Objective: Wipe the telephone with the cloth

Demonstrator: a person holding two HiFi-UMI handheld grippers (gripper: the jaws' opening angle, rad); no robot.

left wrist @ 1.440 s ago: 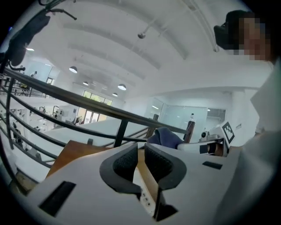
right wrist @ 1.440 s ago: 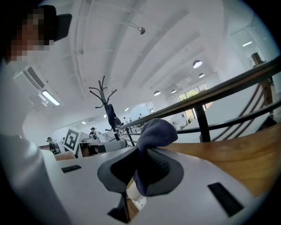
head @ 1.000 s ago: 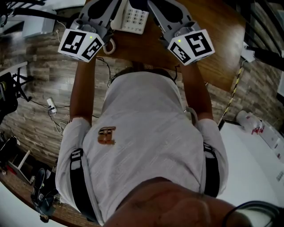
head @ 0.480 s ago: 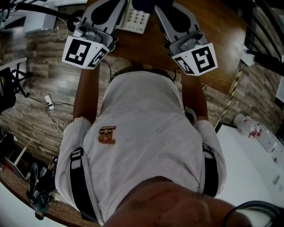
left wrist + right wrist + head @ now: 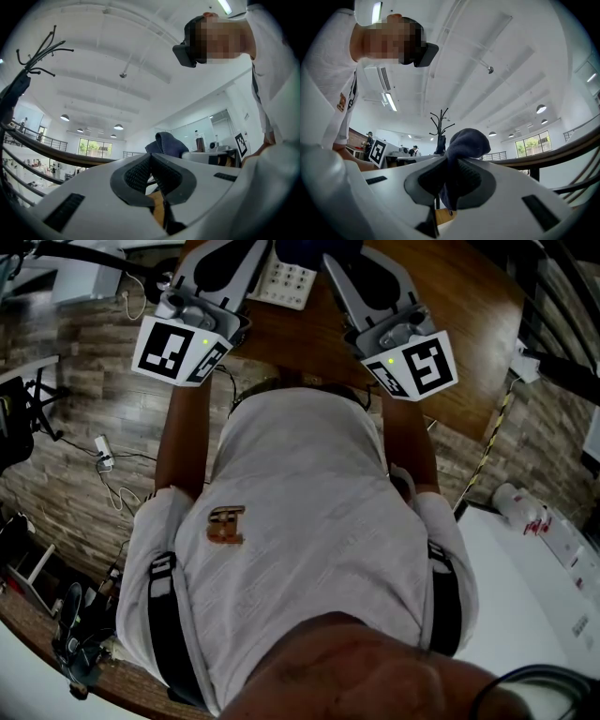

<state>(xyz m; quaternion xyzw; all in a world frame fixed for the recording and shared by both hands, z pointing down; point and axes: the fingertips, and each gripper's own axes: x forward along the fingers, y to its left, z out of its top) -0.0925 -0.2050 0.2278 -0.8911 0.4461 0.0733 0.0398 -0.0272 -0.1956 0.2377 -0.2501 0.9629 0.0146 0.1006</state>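
The cloth (image 5: 465,140) is clamped in the right gripper (image 5: 451,176) beside the telephone (image 5: 286,279), which is flanked by the closed, empty left gripper (image 5: 151,161).

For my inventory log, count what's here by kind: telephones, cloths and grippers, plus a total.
telephone: 1
cloth: 1
grippers: 2, the left gripper and the right gripper, which clamps the cloth
Total: 4
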